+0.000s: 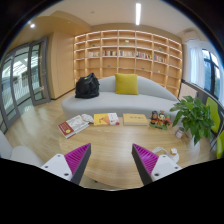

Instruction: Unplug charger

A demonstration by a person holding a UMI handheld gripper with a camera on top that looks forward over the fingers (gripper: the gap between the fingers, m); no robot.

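Hovering over the table (pixel 110 150), the gripper (pixel 112 160) has its fingers spread wide with nothing between them, probably lined up for an approach. The charger (pixel 171 156) looks like the small white thing with a cable beyond the right finger, near the plant (pixel 193 118), but it's too small to confirm; socket not visible. Books (pixel 92 121) lie further back, sofa (pixel 120 100) behind.

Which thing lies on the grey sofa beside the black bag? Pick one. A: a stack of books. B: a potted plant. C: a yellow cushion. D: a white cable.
C: the yellow cushion rests against the back of the grey sofa, just beside the black bag; the potted plant and the books are on the wooden table nearer the open fingers.
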